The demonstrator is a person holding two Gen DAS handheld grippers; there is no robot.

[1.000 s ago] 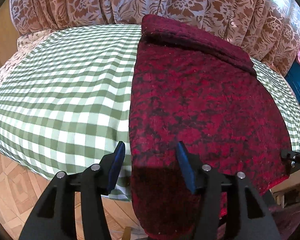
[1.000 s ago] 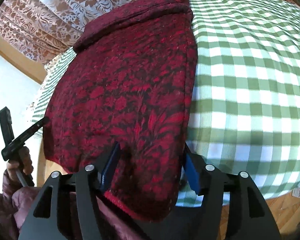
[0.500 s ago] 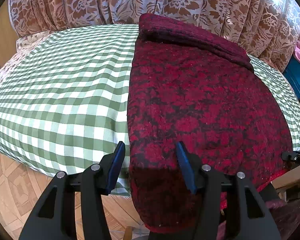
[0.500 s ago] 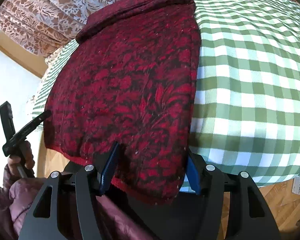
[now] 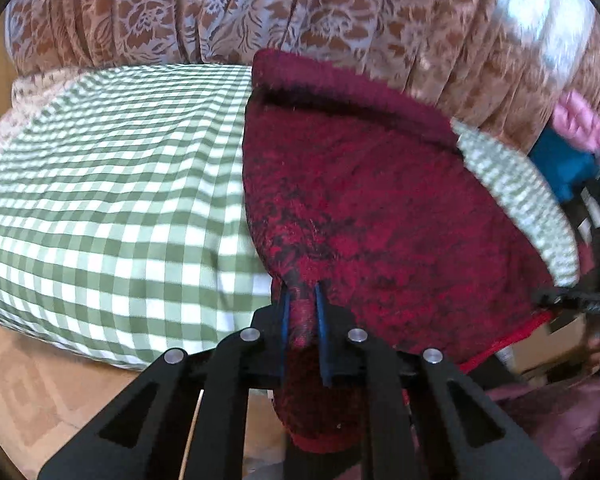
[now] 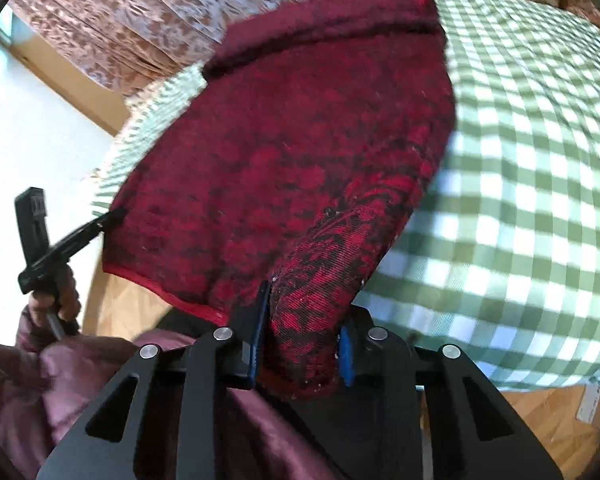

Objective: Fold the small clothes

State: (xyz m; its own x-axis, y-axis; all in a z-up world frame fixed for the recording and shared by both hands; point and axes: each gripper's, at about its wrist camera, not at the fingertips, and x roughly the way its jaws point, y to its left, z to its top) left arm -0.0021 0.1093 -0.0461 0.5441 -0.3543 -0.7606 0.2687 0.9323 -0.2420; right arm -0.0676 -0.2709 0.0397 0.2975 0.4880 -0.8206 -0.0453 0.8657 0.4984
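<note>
A dark red garment with a black floral pattern [image 5: 372, 200] lies on the green checked bed cover [image 5: 112, 200], its near hem hanging over the front edge. My left gripper [image 5: 300, 300] is shut on the garment's near left corner, the cloth bunched between the blue pads. My right gripper [image 6: 302, 316] is shut on the near right corner of the garment [image 6: 300, 152], and the cloth is lifted off the bed there. The left gripper also shows at the left of the right wrist view [image 6: 112, 216], at the garment's hem.
Brown floral curtains [image 5: 260, 12] hang behind the bed. Wooden floor [image 5: 40, 380] lies below the bed's front edge. A pink and blue pile [image 5: 568, 140] sits at the far right. The checked cover [image 6: 520, 160] spreads to the right of the garment.
Both grippers have closed on the garment's near corners. The near edge has been lifted and drawn up, bunching the cloth. Both views are blurred from motion.
</note>
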